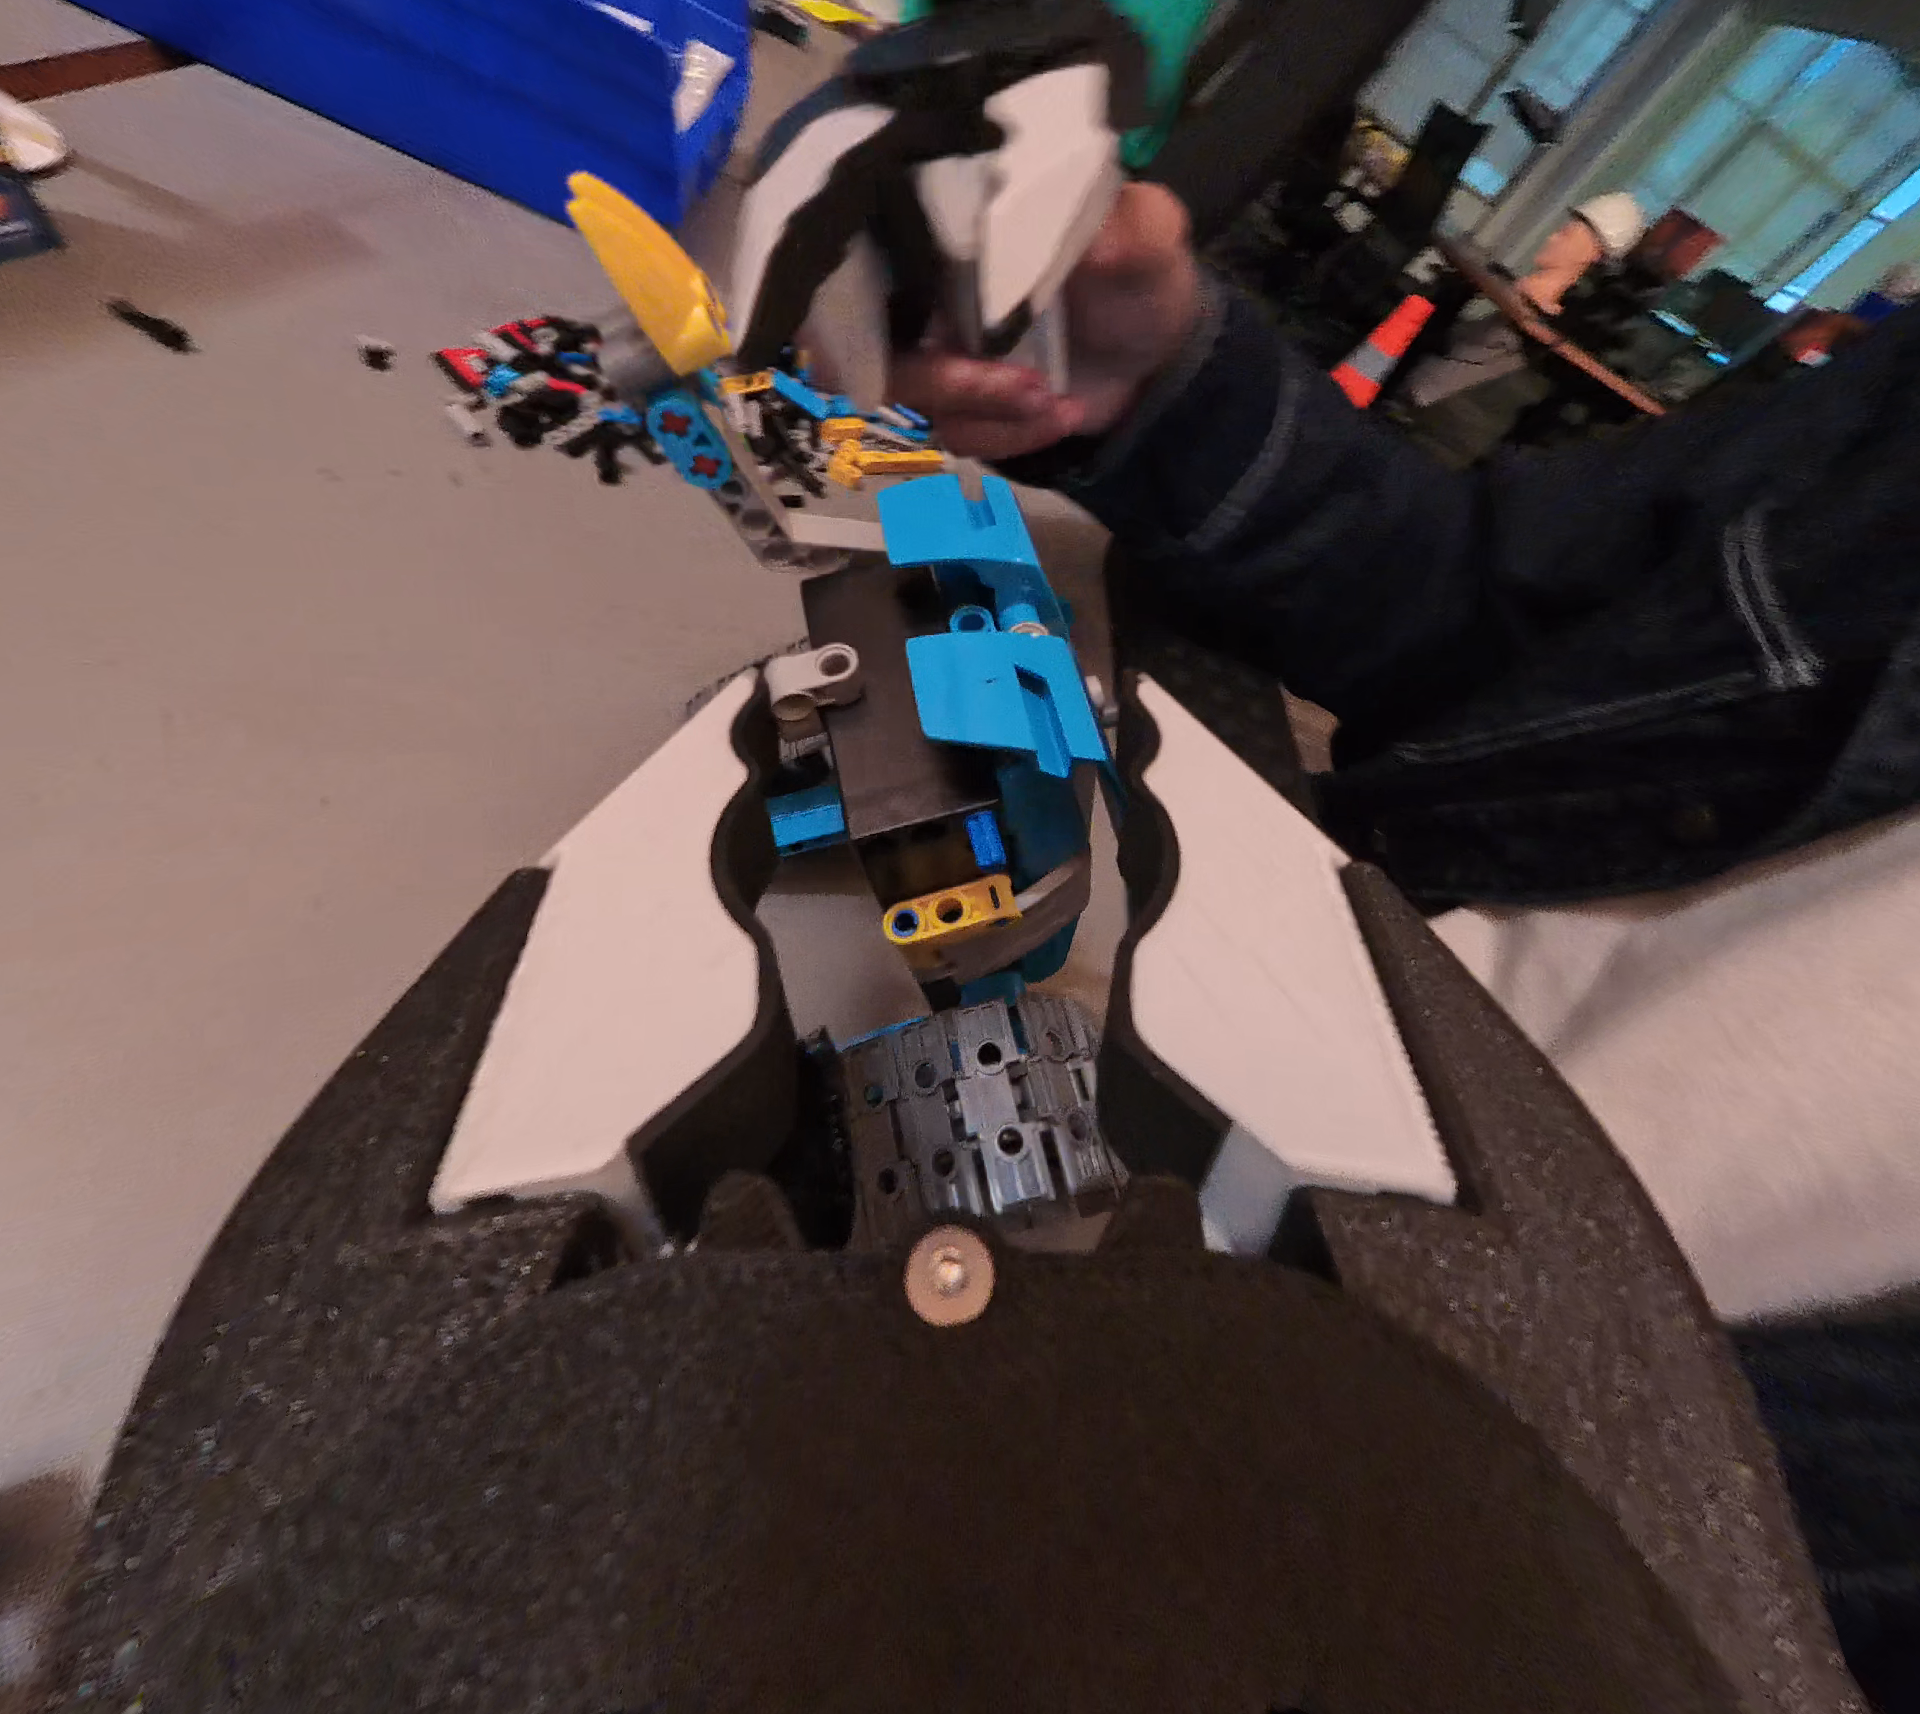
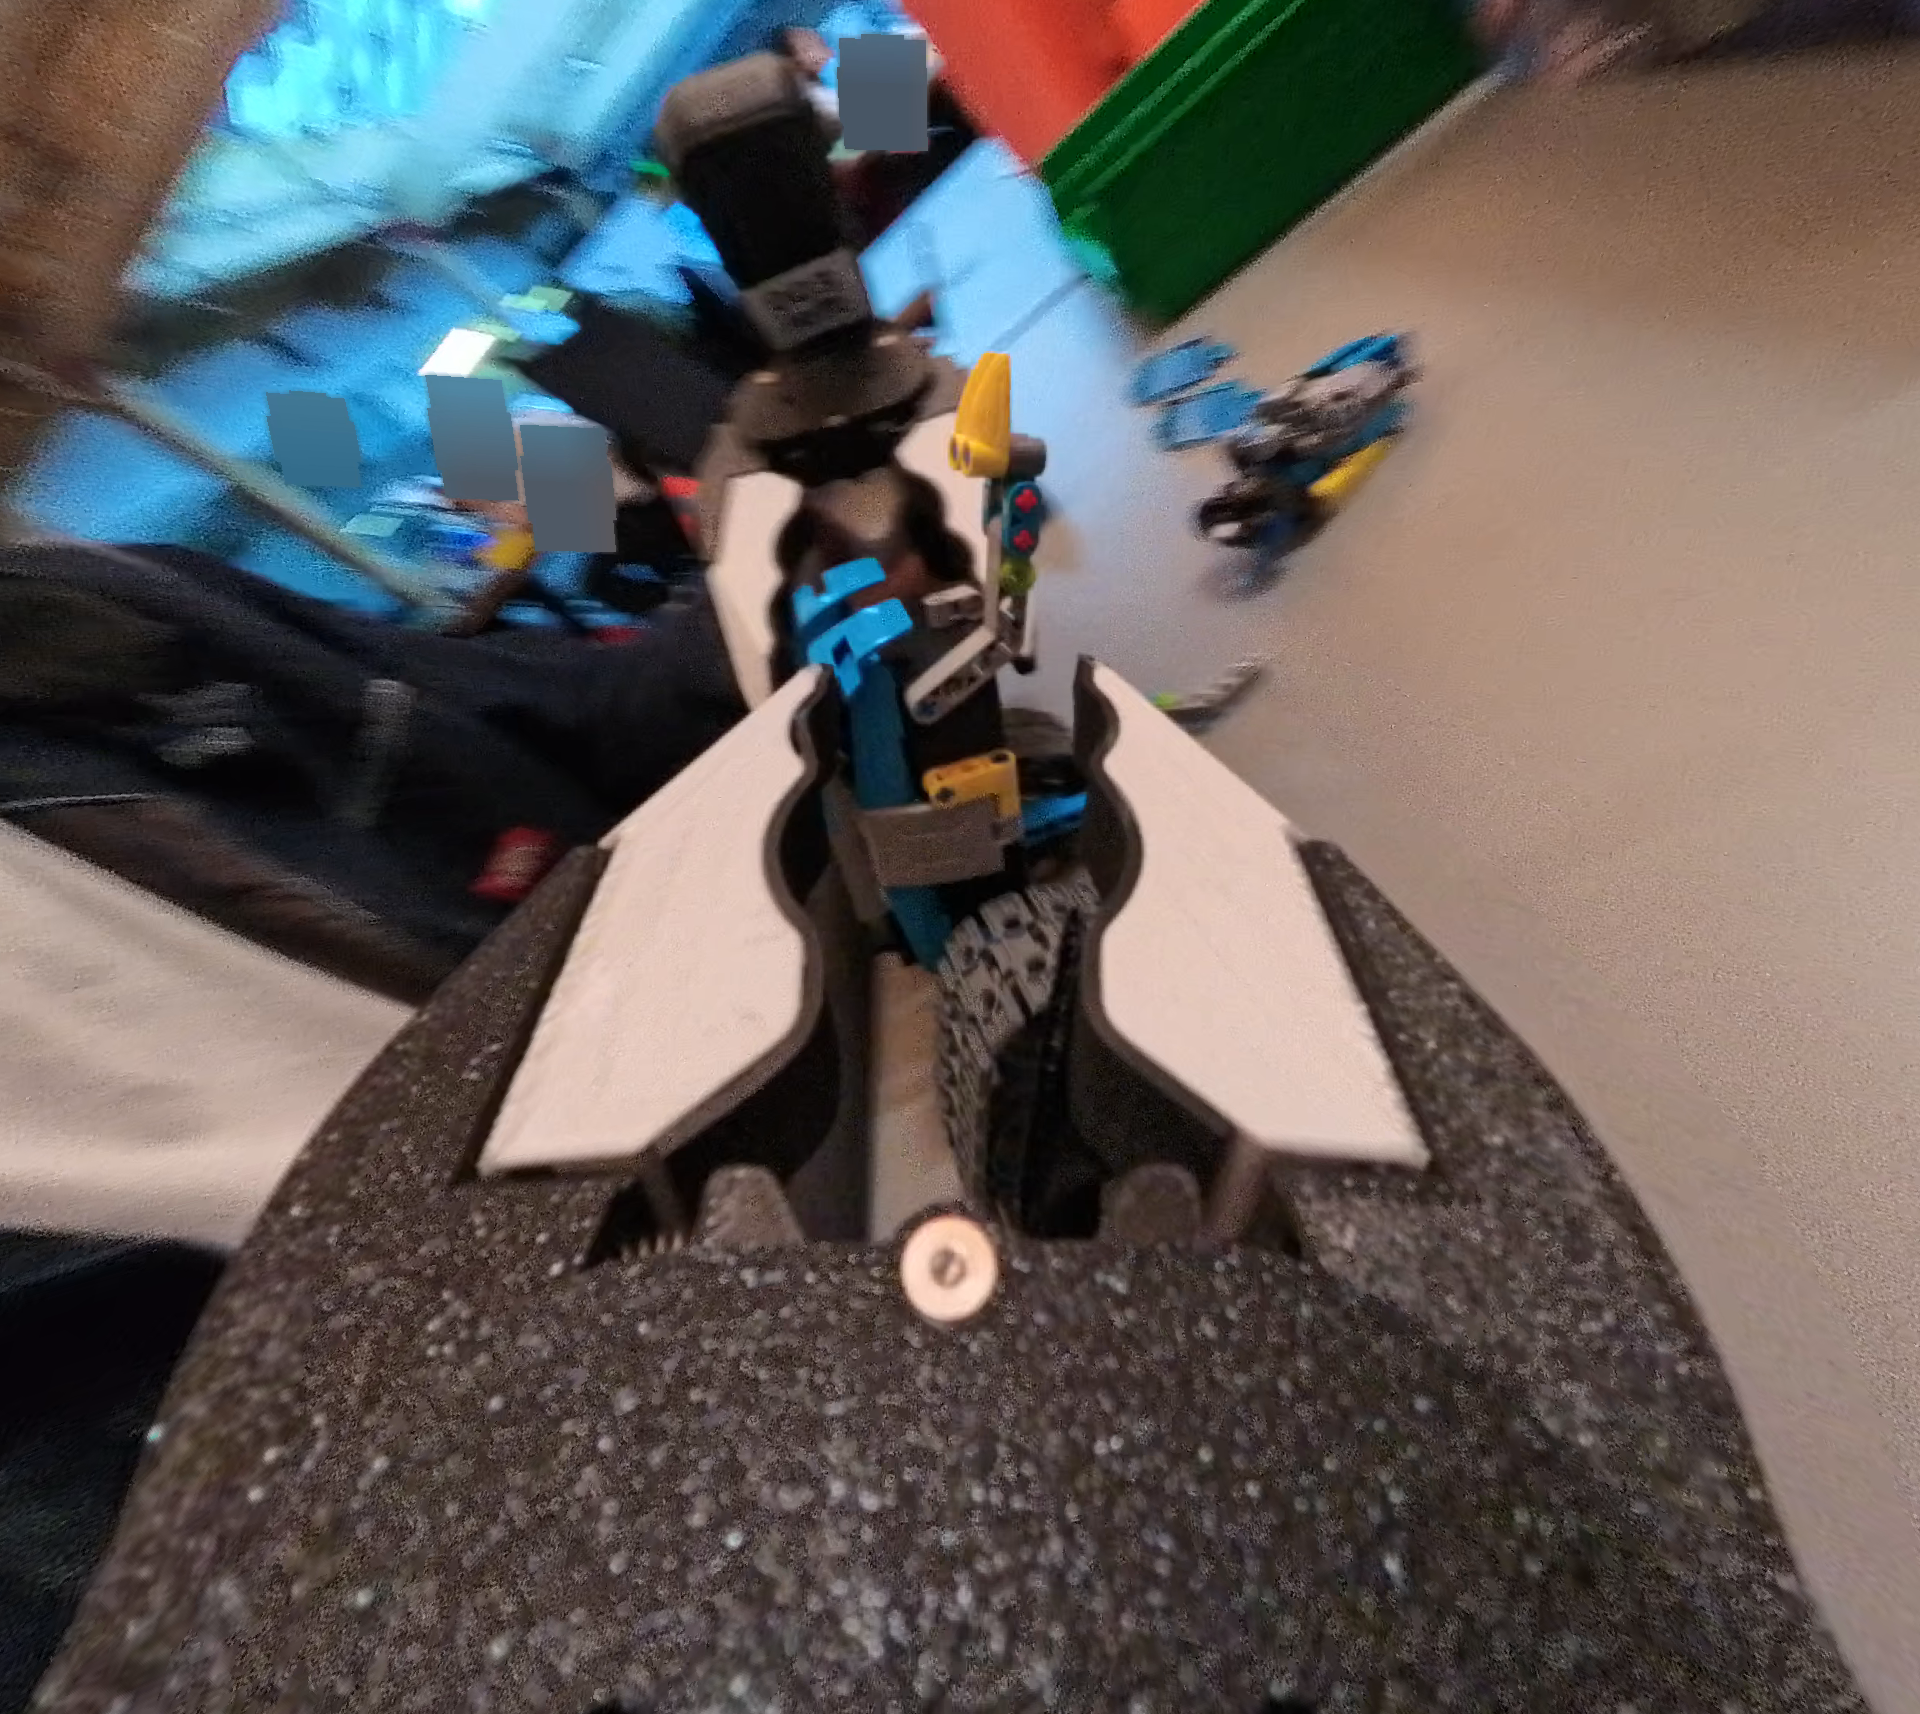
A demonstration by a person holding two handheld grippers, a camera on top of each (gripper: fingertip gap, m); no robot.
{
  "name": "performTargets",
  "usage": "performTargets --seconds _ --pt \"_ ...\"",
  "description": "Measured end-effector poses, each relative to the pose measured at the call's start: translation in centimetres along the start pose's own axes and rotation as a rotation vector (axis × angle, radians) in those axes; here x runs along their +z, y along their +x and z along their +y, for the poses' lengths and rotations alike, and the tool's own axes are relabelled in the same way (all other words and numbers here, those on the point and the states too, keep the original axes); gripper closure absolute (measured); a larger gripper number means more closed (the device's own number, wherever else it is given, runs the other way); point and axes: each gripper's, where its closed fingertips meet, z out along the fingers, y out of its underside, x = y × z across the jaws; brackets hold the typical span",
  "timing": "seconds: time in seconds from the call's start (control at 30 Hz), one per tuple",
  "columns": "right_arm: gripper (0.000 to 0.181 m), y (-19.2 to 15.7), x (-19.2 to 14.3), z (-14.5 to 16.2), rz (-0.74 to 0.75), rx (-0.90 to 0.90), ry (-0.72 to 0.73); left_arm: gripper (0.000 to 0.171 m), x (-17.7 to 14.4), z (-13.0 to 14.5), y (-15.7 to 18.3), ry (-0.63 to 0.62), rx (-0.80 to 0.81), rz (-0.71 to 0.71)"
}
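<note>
Between your two hand-held grippers, left (image 1: 940,708) and right (image 2: 951,688), hangs a brick model (image 1: 935,750), both pinching it above the bench (image 1: 312,625); loose bricks (image 1: 540,386) lie beyond.

left tool (image 1: 940,708) gripping brick model (image 1: 935,729)

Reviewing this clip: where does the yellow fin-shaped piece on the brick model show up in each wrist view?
Left wrist view: the yellow fin piece sits upper left of centre, at the model's far end, beside the blue bin.
Right wrist view: it stands just above centre, at the far tip of the model, beside the other gripper.
Shared landmark: the teal connector with red pins directly below the fin.
</note>
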Motion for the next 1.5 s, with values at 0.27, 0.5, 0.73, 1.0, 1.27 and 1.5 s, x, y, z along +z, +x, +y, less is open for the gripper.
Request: performTargets --seconds 0.27,0.5,0.73,1.0,1.27,1.5 --pt "0.147 -0.8 2.9 2.9 -0.36 0.373 0.022 0.108 -0.5 0.5 0.9 -0.026 0.042 0.122" --pt "0.166 -0.9 3.5 2.4 -0.302 0.396 0.041 0.107 -0.2 0.9 0.9 -0.001 0.038 0.043" --pt "0.176 -1.5 2.7 2.2 -0.235 0.349 -0.017 0.11 -0.1 1.1 1.0 0.014 0.06 0.037" --pt "0.177 -1.9 1.3 2.5 -0.161 0.225 -0.088 0.118 0.4 1.1 1.3 0.003 0.059 0.054" --pt "0.166 -1.5 1.7 2.5 0.04 -0.093 -0.081 0.118 0.4 0.7 1.0 0.051 0.015 0.051" --pt "0.176 -1.6 1.9 2.7 0.035 -0.151 -0.055 0.113 1.7 0.7 0.5 0.058 -0.071 -0.004"
